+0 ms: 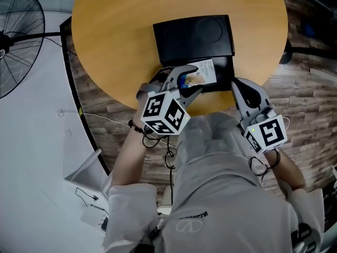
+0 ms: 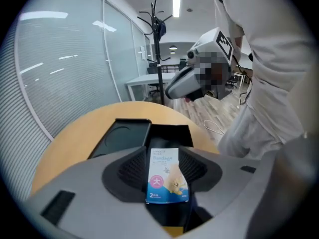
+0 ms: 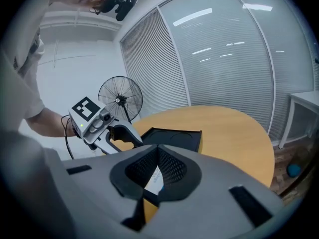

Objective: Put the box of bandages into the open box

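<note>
Between the pads of the left gripper [image 1: 190, 83]: box of bandages [image 2: 168, 176], white and blue, upright, printed face toward the gripper's camera. Jaws clamped on both its side edges, and it is clear of the table [image 1: 121, 30]. Just ahead of and below the left jaw tips: black open box [image 2: 169, 133], its lid [image 1: 192, 36] lying flat beyond the gripper on the far side. Right of the left gripper, near but apart: right gripper [image 1: 235, 84], tips at the open box's right edge. Its jaws are closed together, nothing pinched; a sliver of the bandage box shows beyond them. Far left of both: standing fan [image 1: 16, 41].
</note>
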Demonstrator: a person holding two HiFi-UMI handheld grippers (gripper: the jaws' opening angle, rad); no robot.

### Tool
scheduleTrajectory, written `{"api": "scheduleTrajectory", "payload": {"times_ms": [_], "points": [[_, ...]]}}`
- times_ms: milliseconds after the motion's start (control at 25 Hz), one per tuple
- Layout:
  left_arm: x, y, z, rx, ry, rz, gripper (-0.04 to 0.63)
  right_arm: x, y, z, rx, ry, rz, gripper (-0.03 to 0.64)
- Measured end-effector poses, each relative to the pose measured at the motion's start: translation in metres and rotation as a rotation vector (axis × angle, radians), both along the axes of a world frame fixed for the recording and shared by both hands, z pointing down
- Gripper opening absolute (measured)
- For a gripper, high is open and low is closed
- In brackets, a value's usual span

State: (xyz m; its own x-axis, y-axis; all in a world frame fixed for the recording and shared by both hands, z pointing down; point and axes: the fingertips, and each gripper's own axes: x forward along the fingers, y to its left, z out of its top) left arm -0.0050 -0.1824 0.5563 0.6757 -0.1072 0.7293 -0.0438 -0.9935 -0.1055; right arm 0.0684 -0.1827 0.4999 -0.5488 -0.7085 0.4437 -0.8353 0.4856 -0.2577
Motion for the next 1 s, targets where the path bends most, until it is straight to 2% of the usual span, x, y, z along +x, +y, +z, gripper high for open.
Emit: {"api": "scheduleTrajectory", "payload": {"times_ms": [120, 200, 280, 400, 480, 600, 720, 800, 920, 1000], "points": [[-0.003, -0.009, -0.024, 0.087, 0.078, -0.089, 0.136, 0.005, -0.003, -0.012, 0.026, 0.013, 0.008, 0.018], [-0.006, -0.016, -0.044, 0.161, 0.143, -0.164, 0.049, 0.009, -0.006, -0.023, 0.048, 0.021, 0.018, 0.018], [-0.013, -0.023, -0.065, 0.204, 0.210, -0.254, 0.010, 0.011, -0.010, -0.035, 0.071, 0.027, 0.029, 0.018], [-0.028, -0.033, -0.097, 0.225, 0.300, -0.409, 0.008, 0.017, -0.017, -0.058, 0.117, 0.036, 0.052, 0.018], [-0.041, -0.040, -0.123, 0.266, 0.371, -0.504, 0.008, 0.022, -0.023, -0.074, 0.155, 0.044, 0.074, 0.018], [-0.064, -0.045, -0.166, 0.339, 0.515, -0.647, 0.008, 0.032, -0.029, -0.100, 0.219, 0.050, 0.116, 0.018], [-0.093, -0.042, -0.197, 0.308, 0.663, -0.819, 0.008, 0.043, -0.035, -0.125, 0.282, 0.043, 0.172, 0.018], [-0.112, -0.039, -0.215, 0.321, 0.720, -0.868, 0.008, 0.049, -0.037, -0.143, 0.324, 0.041, 0.212, 0.018], [-0.144, -0.036, -0.241, 0.413, 0.761, -0.929, 0.008, 0.059, -0.034, -0.169, 0.387, 0.047, 0.263, 0.018], [-0.163, -0.034, -0.253, 0.446, 0.785, -0.974, 0.008, 0.066, -0.030, -0.184, 0.420, 0.057, 0.295, 0.018]]}}
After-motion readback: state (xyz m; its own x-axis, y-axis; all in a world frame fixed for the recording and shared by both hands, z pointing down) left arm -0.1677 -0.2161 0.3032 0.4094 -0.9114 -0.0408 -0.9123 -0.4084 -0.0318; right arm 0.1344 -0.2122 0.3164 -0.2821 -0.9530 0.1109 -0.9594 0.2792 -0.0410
